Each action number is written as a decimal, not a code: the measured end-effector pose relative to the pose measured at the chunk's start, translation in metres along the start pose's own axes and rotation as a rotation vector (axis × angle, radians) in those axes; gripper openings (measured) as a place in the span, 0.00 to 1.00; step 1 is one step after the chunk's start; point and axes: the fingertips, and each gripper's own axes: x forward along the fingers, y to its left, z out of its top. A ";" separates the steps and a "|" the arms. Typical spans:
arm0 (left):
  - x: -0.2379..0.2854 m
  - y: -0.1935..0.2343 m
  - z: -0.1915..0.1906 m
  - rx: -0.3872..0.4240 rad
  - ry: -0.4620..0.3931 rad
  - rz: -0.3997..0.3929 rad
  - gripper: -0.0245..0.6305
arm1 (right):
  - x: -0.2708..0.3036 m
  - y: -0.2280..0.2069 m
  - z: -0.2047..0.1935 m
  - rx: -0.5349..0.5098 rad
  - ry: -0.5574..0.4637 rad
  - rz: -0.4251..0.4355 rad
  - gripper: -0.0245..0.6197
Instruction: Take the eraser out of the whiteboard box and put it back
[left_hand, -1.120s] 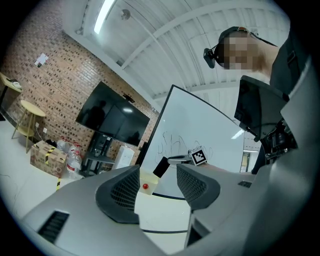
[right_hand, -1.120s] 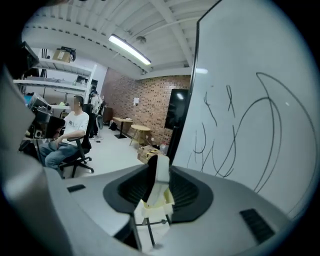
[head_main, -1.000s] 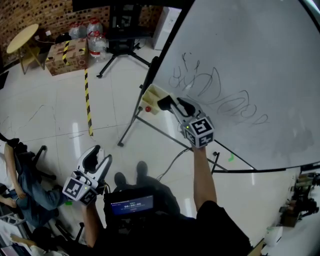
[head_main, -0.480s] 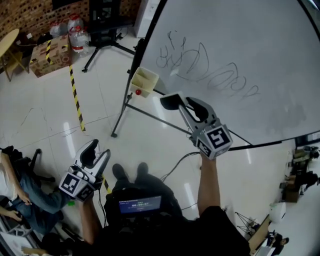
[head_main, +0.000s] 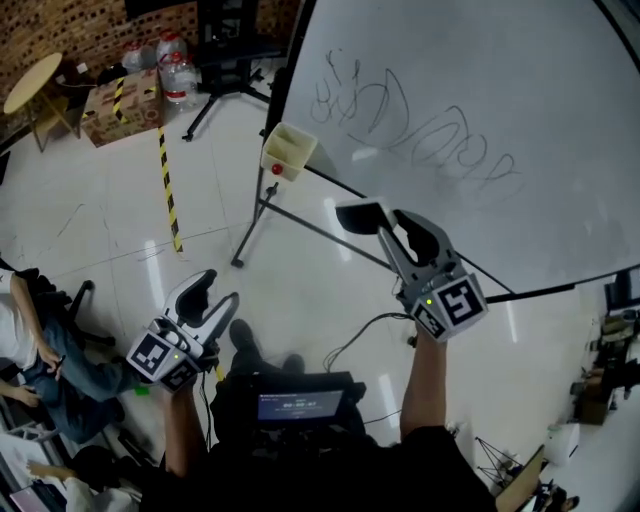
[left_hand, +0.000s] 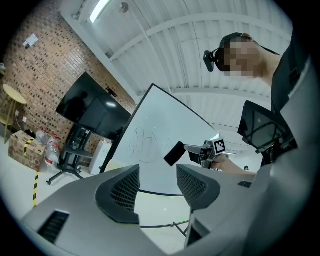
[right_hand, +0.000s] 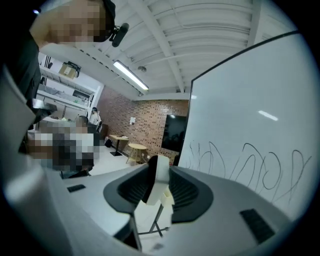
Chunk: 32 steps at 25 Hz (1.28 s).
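Note:
My right gripper (head_main: 380, 222) is shut on the eraser (head_main: 360, 215), a dark-faced block with a white body, and holds it in the air in front of the whiteboard (head_main: 520, 90). In the right gripper view the eraser (right_hand: 157, 182) stands on edge between the two pads. The pale yellow whiteboard box (head_main: 288, 150) hangs at the board's lower left corner, well apart from the eraser. My left gripper (head_main: 215, 292) hangs low at the left, open and empty. From the left gripper view the eraser (left_hand: 174, 153) shows beyond the parted fingers (left_hand: 122, 192).
Black scribbles (head_main: 420, 130) cover the board. The stand's legs (head_main: 255, 225) and a cable (head_main: 360, 335) lie on the floor below. Yellow-black tape (head_main: 168, 190), a cardboard box (head_main: 120, 105), water bottles (head_main: 175, 70), a round table (head_main: 35, 80) and a seated person (head_main: 35, 360) are at the left.
My right gripper has carried the eraser away from the box, out to the right along the board and higher. The left gripper has shifted a little sideways, still open.

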 end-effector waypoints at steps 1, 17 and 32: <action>0.001 -0.012 -0.003 0.005 -0.004 -0.001 0.40 | -0.012 0.003 -0.001 0.004 -0.009 0.008 0.26; -0.040 -0.173 -0.056 0.025 0.010 0.073 0.40 | -0.146 0.056 -0.025 0.051 -0.135 0.188 0.26; -0.067 -0.179 -0.011 0.068 -0.061 -0.005 0.40 | -0.167 0.107 0.025 0.022 -0.193 0.171 0.26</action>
